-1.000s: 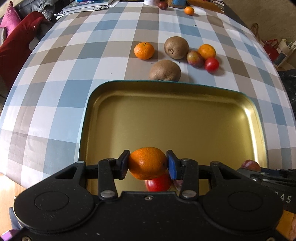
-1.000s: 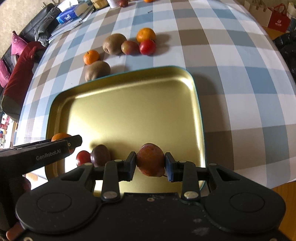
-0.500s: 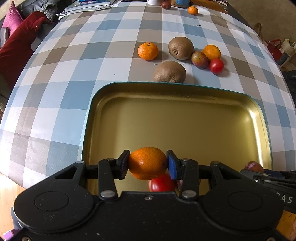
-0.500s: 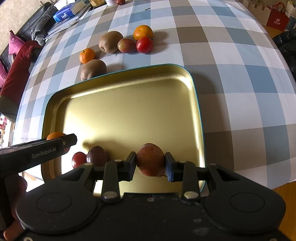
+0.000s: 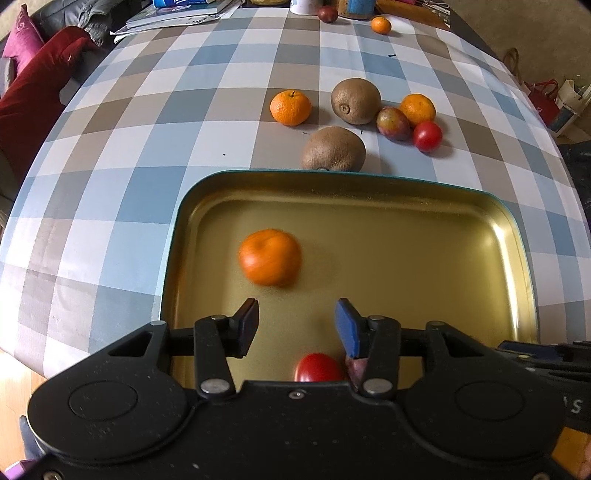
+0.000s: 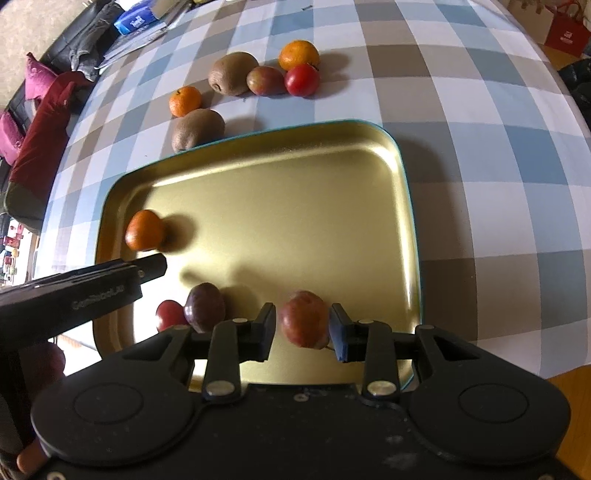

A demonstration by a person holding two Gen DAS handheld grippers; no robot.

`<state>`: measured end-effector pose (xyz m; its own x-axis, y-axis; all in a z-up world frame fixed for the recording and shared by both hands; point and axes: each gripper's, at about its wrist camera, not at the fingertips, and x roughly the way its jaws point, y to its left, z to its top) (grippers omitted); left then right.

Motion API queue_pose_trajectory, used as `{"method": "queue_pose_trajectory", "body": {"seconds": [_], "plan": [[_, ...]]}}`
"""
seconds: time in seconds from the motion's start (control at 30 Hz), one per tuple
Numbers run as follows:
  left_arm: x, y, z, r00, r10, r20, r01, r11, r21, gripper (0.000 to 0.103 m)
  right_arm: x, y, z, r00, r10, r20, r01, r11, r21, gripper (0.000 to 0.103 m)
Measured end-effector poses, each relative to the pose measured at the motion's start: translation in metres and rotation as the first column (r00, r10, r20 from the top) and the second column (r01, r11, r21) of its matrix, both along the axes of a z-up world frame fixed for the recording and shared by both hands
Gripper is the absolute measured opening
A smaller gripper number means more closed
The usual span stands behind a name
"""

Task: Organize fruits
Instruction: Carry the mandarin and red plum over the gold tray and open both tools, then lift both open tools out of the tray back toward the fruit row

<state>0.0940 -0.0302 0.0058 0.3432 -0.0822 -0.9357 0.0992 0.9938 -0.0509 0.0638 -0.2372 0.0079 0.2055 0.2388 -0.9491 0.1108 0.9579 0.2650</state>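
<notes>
My left gripper (image 5: 295, 325) hangs over the near left of the gold tray (image 5: 513, 236), its jaws opening with nothing between them. The orange (image 5: 269, 257) it held lies blurred on the tray floor just ahead, also visible in the right wrist view as orange (image 6: 144, 229). My right gripper (image 6: 302, 330) is low over the tray (image 6: 408, 184), jaws opening. A reddish plum (image 6: 304, 324) sits between the pads with a small gap on each side. A red tomato (image 6: 170, 314) and a dark purple plum (image 6: 205, 306) rest by the tray's near wall.
Beyond the tray on the checked cloth lie two kiwis (image 5: 334, 149) (image 5: 355, 100), two mandarins (image 5: 290, 108) (image 5: 417, 107), a plum (image 5: 393, 123) and a tomato (image 5: 427, 136). Another mandarin (image 5: 381, 25) and books (image 5: 177, 11) sit at the far end. A red cushion (image 5: 33, 96) lies left.
The left jaws have spread and let go of the orange, which has dropped and rolled forward and left on the tray. The right pads have drawn slightly away from the reddish plum.
</notes>
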Motion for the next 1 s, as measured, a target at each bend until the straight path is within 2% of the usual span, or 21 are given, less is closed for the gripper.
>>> {"method": "queue_pose_trajectory", "body": {"seconds": [0.2, 0.57, 0.67, 1.0], "plan": [[0.000, 0.001, 0.000, 1.000, 0.004, -0.001, -0.004, 1.000, -0.001, 0.055, -0.002, 0.004, 0.011, 0.999, 0.019, 0.044, -0.018, 1.000, -0.011, 0.035], [-0.002, 0.003, 0.000, 1.000, 0.013, -0.009, -0.013, 1.000, 0.004, 0.055, -0.002, -0.001, 0.010, 1.000, -0.004, 0.030, 0.004, 1.000, -0.017, 0.035], [-0.004, 0.004, -0.001, 1.000, 0.015, -0.009, -0.015, 1.000, 0.014, 0.061, -0.003, -0.005, 0.010, 0.999, -0.018, 0.028, 0.018, 1.000, -0.012, 0.035], [-0.004, 0.003, -0.007, 0.999, 0.026, -0.029, -0.025, 0.999, 0.028, 0.061, 0.002, -0.008, -0.002, 0.999, -0.027, -0.023, 0.027, 1.000, -0.008, 0.035]]}}
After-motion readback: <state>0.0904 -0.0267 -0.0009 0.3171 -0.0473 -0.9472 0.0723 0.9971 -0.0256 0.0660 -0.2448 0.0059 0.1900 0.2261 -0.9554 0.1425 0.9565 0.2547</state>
